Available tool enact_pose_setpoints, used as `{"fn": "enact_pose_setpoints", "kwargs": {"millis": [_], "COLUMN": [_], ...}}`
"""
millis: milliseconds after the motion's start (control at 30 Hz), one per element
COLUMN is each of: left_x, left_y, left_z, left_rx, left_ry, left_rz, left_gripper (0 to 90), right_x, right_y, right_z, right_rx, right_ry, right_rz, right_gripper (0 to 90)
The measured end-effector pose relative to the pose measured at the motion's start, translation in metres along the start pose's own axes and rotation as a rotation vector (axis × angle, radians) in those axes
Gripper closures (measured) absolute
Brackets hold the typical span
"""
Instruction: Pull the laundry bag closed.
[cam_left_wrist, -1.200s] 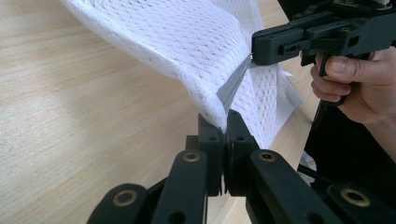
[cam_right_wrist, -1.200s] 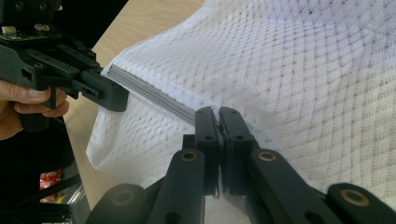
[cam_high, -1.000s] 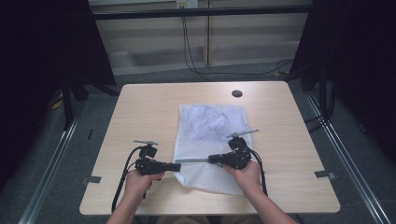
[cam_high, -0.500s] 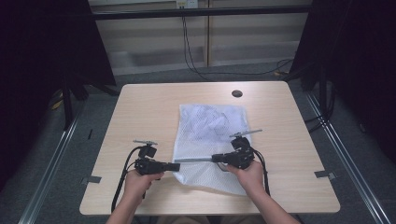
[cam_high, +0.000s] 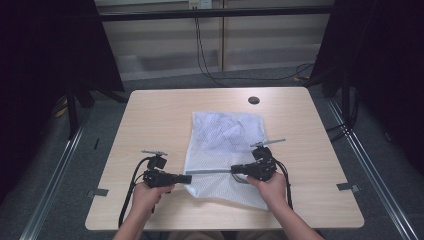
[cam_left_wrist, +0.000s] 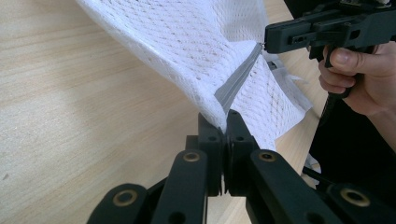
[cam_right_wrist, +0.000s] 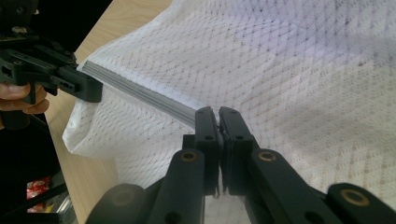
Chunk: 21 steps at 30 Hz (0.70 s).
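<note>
Here both the left gripper (cam_high: 188, 178) and right gripper (cam_high: 234, 170) pinch the mesh bag's (cam_high: 227, 145) grey zipper strip (cam_high: 210, 172) taut.

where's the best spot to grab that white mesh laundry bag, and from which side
Grip the grey zipper strip across the white mesh laundry bag near its front end. It is a firmer band than the limp mesh. Come in from each side along the strip, as the left gripper and right gripper do, pinching its two ends.
</note>
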<state>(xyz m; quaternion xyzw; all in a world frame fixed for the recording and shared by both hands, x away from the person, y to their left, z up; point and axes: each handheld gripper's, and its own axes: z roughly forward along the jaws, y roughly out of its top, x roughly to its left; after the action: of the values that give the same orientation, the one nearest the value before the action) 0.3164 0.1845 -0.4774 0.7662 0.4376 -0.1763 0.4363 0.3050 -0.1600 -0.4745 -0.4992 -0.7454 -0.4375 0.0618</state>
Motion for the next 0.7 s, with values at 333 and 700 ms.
{"fn": "enact_pose_setpoints", "kwargs": {"millis": [333, 700], "left_x": [0.0, -0.0005], "left_y": [0.0001, -0.0001], "left_z": [0.001, 0.0009], "left_rx": [0.005, 0.006], "left_ry": [0.001, 0.004], "left_rz": [0.007, 0.013], "left_gripper": [88.2, 88.2], "right_x": [-0.002, -0.0024], "right_y": [-0.0013, -0.0011], "right_z": [-0.0025, -0.0035], "right_rx": [-0.001, -0.002], "right_ry": [0.002, 0.002], "right_rz": [-0.001, -0.004], "right_gripper": [86.6, 86.6]}}
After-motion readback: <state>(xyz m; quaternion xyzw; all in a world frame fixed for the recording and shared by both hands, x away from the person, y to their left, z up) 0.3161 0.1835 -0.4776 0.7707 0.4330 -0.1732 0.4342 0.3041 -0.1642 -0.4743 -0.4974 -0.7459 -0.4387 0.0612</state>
